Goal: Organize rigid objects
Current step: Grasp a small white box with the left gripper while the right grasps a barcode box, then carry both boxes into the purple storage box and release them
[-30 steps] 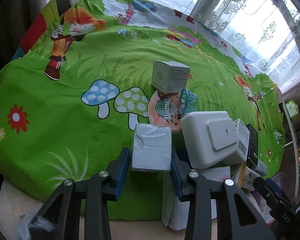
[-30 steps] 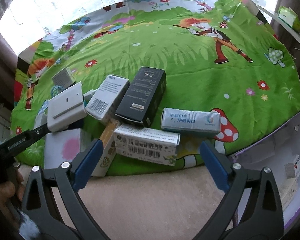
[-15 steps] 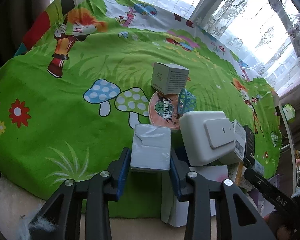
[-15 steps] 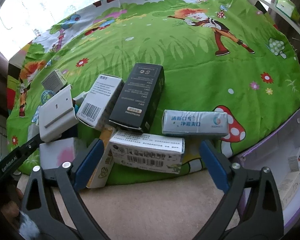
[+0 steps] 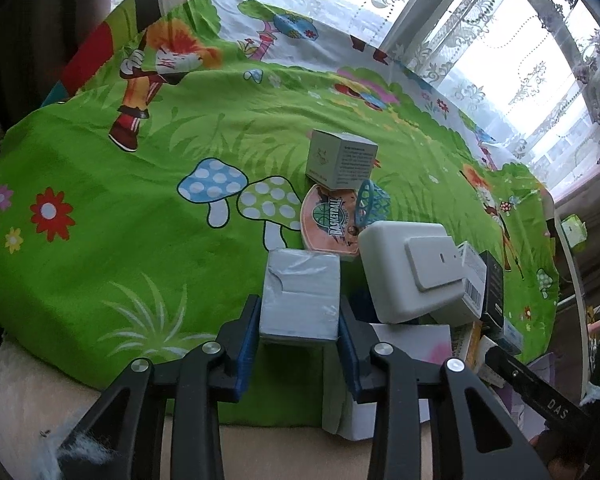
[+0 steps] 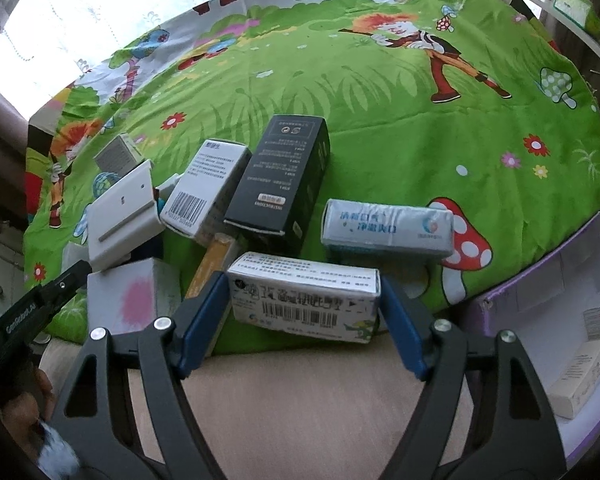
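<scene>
Showing, L to R: left gripper [image 5: 299, 326] closed on grey box [image 5: 300, 294] at near edge of green cloth [image 5: 100, 208], w/ white case [image 5: 410, 268] just beside; right gripper [image 6: 302, 314] pads touching both ends of barcode box [image 6: 304, 298], purple bin [image 6: 548, 320] at far R.

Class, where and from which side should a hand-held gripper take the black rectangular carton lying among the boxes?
Grip the black rectangular carton across its two long sides near the far end, coming from above: it lies flat, and a white barcoded box crowds its near left side.
</scene>
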`<control>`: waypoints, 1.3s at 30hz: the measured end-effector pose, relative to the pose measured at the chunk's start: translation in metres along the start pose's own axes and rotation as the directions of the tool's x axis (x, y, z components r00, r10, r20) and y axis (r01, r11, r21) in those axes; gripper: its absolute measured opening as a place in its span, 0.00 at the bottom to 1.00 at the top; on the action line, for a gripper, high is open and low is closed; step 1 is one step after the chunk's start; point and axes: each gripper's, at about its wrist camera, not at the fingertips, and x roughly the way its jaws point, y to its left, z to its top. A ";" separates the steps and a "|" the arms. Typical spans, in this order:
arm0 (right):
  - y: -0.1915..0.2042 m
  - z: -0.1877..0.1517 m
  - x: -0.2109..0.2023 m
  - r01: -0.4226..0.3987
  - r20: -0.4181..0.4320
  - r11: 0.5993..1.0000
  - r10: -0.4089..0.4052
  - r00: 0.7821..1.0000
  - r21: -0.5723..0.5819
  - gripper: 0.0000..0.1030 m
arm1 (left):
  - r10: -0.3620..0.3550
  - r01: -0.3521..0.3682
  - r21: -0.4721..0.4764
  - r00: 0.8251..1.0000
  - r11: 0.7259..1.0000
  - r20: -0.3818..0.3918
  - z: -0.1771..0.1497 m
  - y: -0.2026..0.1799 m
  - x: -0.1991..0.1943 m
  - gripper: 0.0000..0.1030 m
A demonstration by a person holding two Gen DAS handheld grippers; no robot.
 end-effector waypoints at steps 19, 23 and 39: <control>-0.018 -0.025 -0.042 -0.012 0.103 0.999 0.016 0.995 -0.040 0.76 | -0.039 0.029 0.078 0.991 0.996 0.127 -0.037 -0.034 -0.055 0.36; -0.027 -0.030 -0.050 -0.021 0.113 0.999 0.024 0.993 -0.032 0.76 | -0.079 0.064 0.125 0.990 0.990 0.115 -0.048 -0.056 -0.061 0.36; -0.115 -0.057 -0.079 -0.020 0.142 0.995 0.006 0.990 0.102 0.76 | -0.269 0.268 0.310 0.962 0.912 -0.041 -0.096 -0.156 -0.052 0.36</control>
